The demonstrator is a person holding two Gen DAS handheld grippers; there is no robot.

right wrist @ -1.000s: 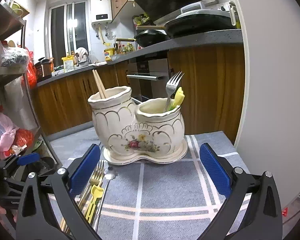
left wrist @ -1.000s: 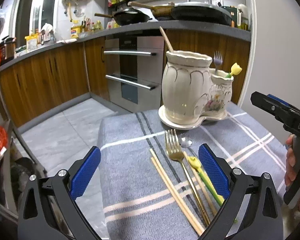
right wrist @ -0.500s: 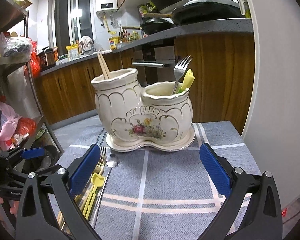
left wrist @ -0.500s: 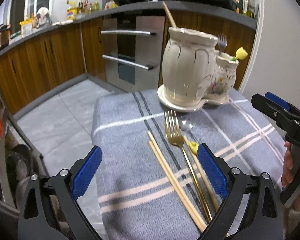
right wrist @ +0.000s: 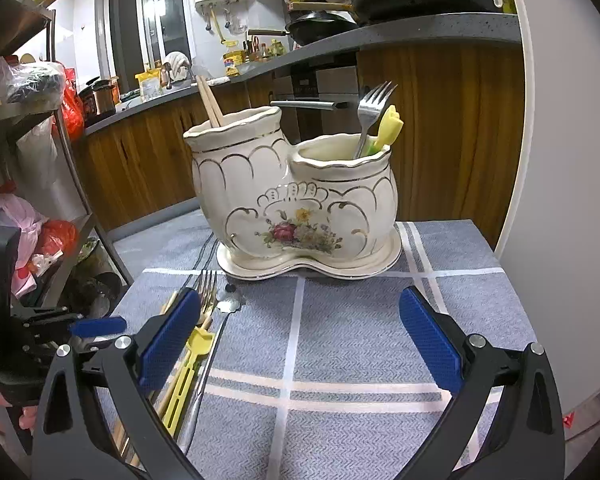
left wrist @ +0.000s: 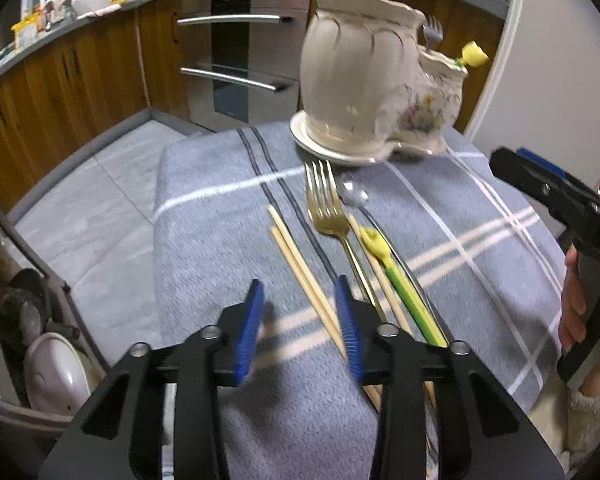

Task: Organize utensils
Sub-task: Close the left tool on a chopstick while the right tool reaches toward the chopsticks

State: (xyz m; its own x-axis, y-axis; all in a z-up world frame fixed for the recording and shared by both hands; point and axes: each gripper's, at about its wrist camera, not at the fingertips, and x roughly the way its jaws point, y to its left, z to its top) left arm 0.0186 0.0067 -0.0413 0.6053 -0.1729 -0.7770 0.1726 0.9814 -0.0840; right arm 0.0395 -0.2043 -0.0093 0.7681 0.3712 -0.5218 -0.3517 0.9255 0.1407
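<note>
Left wrist view, nearest first: our left gripper (left wrist: 300,322) sits low over the grey striped cloth (left wrist: 220,240), its blue pads (left wrist: 249,332) partly apart with nothing between them. The pair of wooden chopsticks (left wrist: 300,264) runs from 11 o'clock down toward the right pad, its near end passing just under that pad; whether they touch we cannot tell.

At 1 o'clock from the gripper, just beside the chopsticks, lie a gold fork (left wrist: 328,212), a yellow-and-green utensil (left wrist: 392,268) and a spoon (left wrist: 352,196), roughly parallel, tines and bowl pointing away. A single wooden stick lies between fork and yellow utensil.

Farther, at 12 to 1 o'clock, the cream ceramic double holder (left wrist: 360,80) stands upright on its saucer, blurred.

Right wrist view: our right gripper (right wrist: 300,344) is wide apart and empty, hovering over the cloth. The holder faces it at 12 o'clock: chopsticks in the taller left pot, a silver fork (right wrist: 370,114) and a yellow piece in the right pot.
</note>
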